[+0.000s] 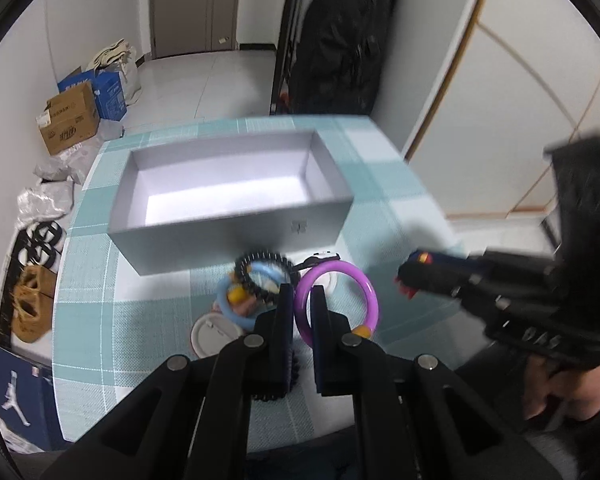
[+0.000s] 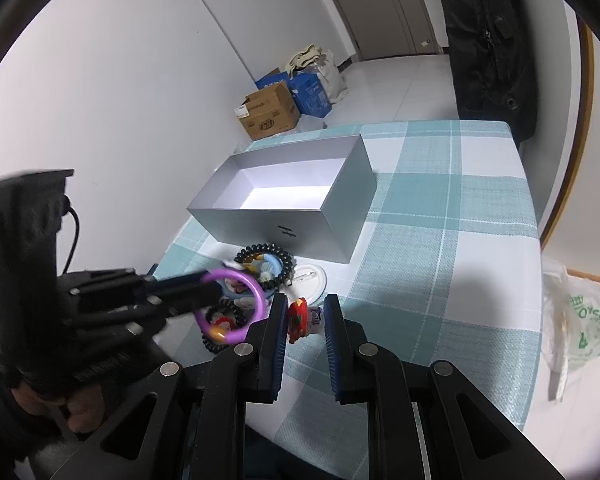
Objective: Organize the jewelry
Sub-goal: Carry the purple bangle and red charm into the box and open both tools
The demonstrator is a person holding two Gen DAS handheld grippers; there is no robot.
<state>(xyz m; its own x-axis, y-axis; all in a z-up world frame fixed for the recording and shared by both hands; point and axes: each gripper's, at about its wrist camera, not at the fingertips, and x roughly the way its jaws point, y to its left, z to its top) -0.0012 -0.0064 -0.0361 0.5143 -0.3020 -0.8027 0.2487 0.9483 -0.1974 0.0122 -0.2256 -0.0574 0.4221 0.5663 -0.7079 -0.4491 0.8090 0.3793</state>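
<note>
Left claw [image 1: 302,300] was clamped on the glossy purple plastic bangle [image 1: 337,300], lifted over the pile | right claw [image 2: 305,312] pinched a small red charm [image 2: 297,318] | black beaded bracelet [image 1: 265,276] and blue ring [image 1: 230,300] crowded before my open grey cardboard box [image 1: 230,196] | teal checked tablecloth [image 1: 92,280], brown carton [image 1: 70,120] on tiled floor.

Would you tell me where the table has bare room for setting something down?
Bare cloth lies right of the grey box, out to the table edge. The box is empty too. It is crowded in front of the box, around the purple ring and black beads.
</note>
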